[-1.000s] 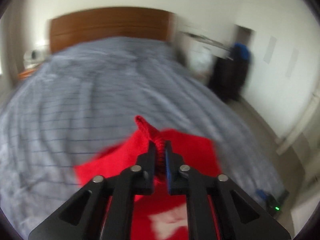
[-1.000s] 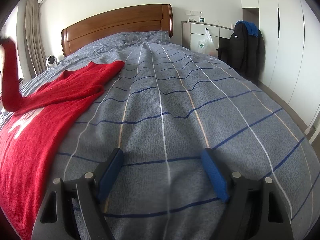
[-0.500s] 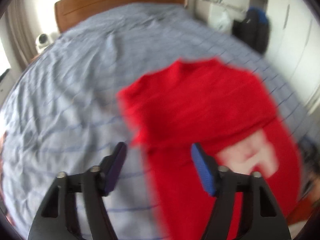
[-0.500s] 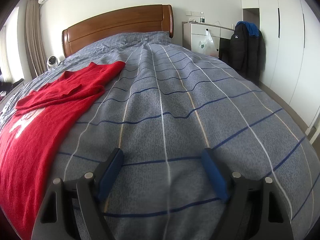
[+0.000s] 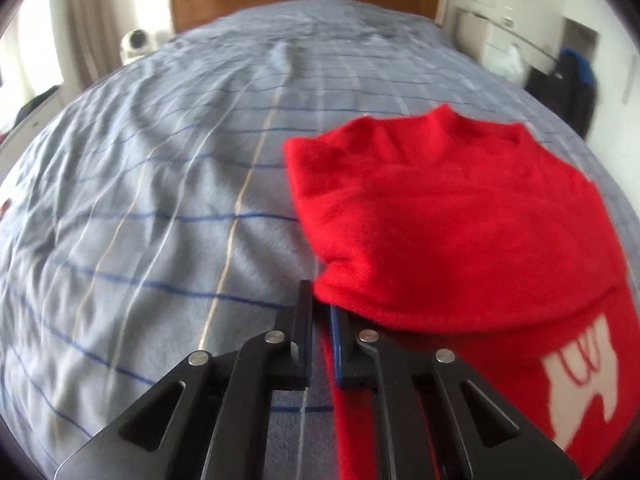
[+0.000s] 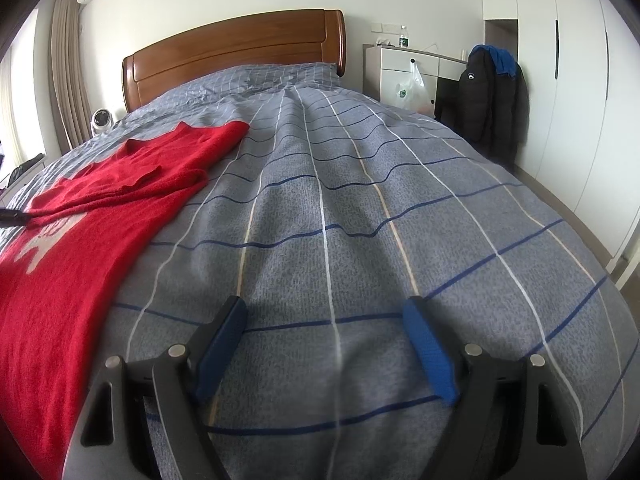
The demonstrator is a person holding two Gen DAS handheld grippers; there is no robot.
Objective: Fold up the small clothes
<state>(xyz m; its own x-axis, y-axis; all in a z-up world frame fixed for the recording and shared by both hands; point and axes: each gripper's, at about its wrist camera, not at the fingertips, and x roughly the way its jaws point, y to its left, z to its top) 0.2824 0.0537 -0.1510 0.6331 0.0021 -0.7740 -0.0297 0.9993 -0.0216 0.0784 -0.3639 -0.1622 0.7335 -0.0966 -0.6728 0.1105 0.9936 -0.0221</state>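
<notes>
A red sweater (image 5: 448, 220) with a white print lies on the grey checked bed cover (image 5: 160, 200), one sleeve folded across its chest. My left gripper (image 5: 320, 312) is shut on the sweater's left side edge, just below the folded sleeve; red cloth shows between the fingers. In the right wrist view the sweater (image 6: 80, 240) lies at the left. My right gripper (image 6: 324, 344) is open and empty, low over bare bed cover to the right of the sweater.
The wooden headboard (image 6: 240, 52) is at the far end. A white cabinet (image 6: 400, 76) with a plastic bag and a dark jacket (image 6: 488, 96) stand at the right of the bed. A small fan (image 6: 102, 120) sits at the left. White wardrobe doors (image 6: 568, 80) line the right wall.
My left gripper let go of the raised sleeve, which now lies folded across the sweater. It opened, moved to the sweater's side edge and shut on it. My right gripper stayed still.
</notes>
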